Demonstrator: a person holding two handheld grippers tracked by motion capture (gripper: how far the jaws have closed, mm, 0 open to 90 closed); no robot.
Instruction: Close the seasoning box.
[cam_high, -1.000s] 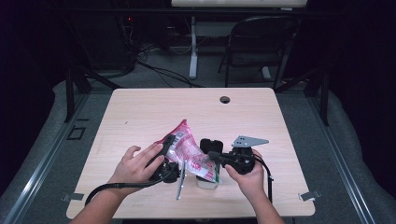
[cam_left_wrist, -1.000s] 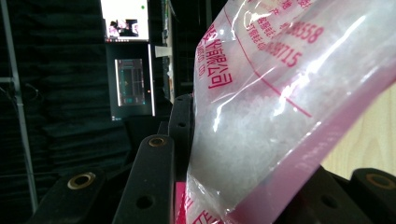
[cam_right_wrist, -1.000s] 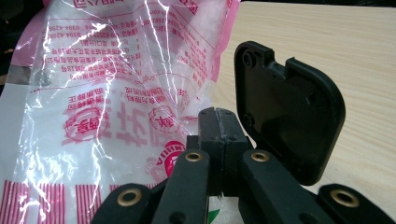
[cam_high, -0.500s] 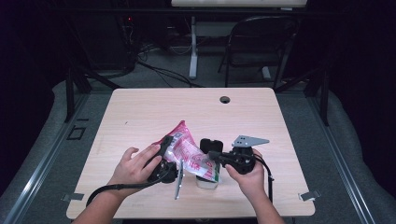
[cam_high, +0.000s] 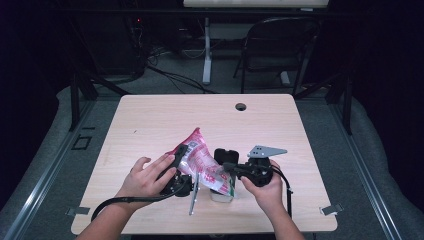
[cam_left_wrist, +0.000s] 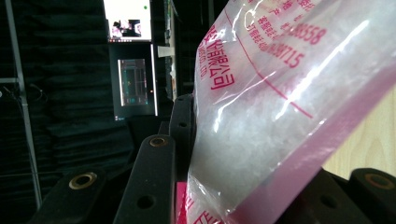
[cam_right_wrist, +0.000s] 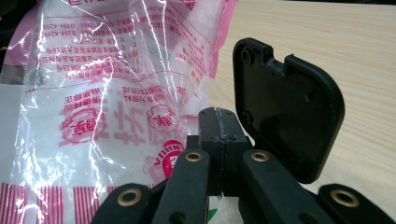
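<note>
Left gripper (cam_high: 176, 172): fingers (cam_left_wrist: 154, 182) clamped on pink-printed plastic bag (cam_high: 202, 162), bag rising between them. Metal spoon (cam_high: 194, 195) on table (cam_high: 150, 120) just right of them. Right gripper (cam_high: 235, 170): fingers (cam_right_wrist: 218, 133) pressed together, pinching bag's lower edge; white cup (cam_high: 220, 194) just beside.

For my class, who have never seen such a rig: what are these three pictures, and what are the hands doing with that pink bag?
A person sits at a wooden table, holding a hand-held two-jaw gripper in each hand. The high view looks down from above; the other two pictures come from cameras riding on each gripper.

The left gripper clamps one side of a pink-printed clear plastic bag of white grains. The right gripper, jaws shut, pinches the bag's lower edge. A small white container stands under the bag, a metal spoon lies beside it, and a black lid is near the right gripper.
</note>
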